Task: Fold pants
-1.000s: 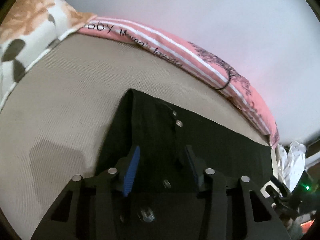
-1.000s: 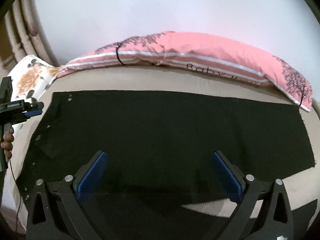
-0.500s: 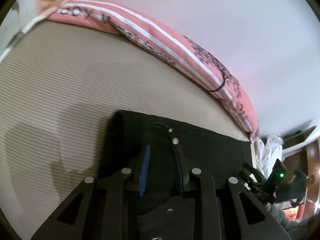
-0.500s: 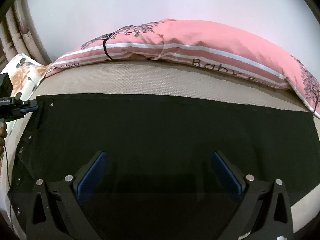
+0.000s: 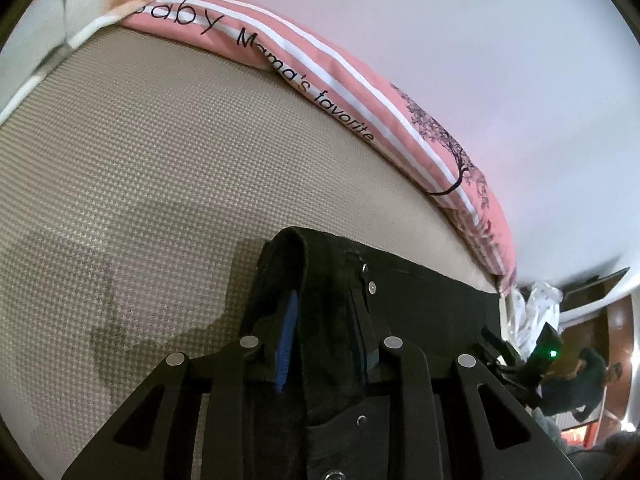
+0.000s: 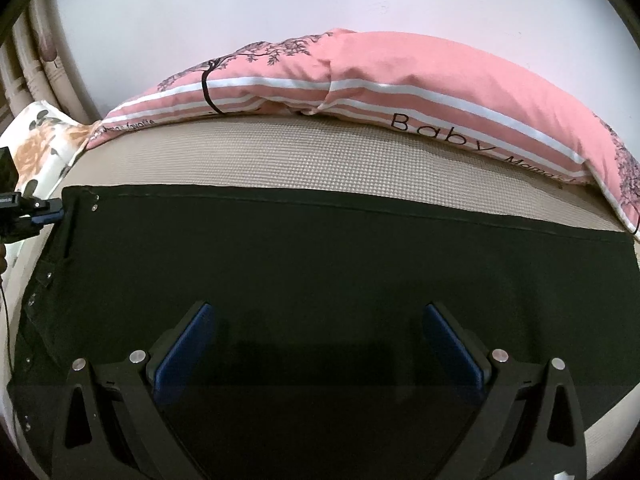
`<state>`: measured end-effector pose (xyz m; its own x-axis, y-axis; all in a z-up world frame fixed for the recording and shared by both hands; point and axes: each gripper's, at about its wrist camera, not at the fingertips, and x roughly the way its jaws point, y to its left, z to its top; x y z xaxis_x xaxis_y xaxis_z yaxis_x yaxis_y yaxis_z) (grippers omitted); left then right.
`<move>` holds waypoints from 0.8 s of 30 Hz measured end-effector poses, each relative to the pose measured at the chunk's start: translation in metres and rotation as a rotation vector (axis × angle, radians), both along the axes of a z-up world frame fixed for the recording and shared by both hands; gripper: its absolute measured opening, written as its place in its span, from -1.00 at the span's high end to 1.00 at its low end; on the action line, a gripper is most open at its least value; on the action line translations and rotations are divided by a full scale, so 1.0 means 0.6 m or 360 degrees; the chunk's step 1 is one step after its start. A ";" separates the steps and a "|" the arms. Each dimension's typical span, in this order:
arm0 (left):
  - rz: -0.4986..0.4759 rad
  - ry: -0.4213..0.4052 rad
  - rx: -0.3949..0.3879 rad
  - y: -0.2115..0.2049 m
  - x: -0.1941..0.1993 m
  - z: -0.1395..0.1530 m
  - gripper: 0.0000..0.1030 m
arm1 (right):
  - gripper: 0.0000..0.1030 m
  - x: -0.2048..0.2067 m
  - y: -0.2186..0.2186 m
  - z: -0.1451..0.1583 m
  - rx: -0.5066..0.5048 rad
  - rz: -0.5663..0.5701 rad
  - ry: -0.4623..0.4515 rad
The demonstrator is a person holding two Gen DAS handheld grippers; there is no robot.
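Note:
Black pants [image 6: 320, 264] lie spread flat on the beige mattress [image 6: 320, 160], waistband with metal studs at the left. My left gripper [image 5: 324, 332] is shut on the waistband corner of the pants [image 5: 320, 280], which bulges up between its blue pads. It also shows at the left edge of the right wrist view [image 6: 44, 210]. My right gripper [image 6: 320, 340] is open wide and empty, hovering low over the middle of the pants.
A long pink striped pillow [image 6: 400, 84] lies along the far mattress edge against a white wall; it also shows in the left wrist view [image 5: 360, 92]. A floral pillow [image 6: 40, 140] sits at the left. A person [image 5: 576, 380] stands beyond the bed.
My left gripper has closed on the waistband corner and lifted it a little. My right gripper has moved forward and lower over the pants, still open.

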<state>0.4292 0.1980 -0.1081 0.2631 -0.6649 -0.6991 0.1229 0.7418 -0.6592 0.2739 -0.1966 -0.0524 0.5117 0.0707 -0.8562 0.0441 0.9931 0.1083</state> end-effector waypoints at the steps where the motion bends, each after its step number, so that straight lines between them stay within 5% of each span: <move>1: -0.0002 0.0006 0.0001 0.002 0.000 -0.001 0.51 | -1.00 0.001 -0.002 -0.001 -0.0005 -0.0002 0.0000; 24: -0.0058 0.0010 -0.0141 -0.036 0.053 -0.027 0.51 | -1.00 0.021 -0.021 -0.010 -0.0008 0.0023 0.0002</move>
<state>0.4608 0.1763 -0.1245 0.2332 -0.7331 -0.6389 0.1443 0.6758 -0.7228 0.2867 -0.2089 -0.0582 0.5097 0.0738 -0.8572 0.0297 0.9942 0.1033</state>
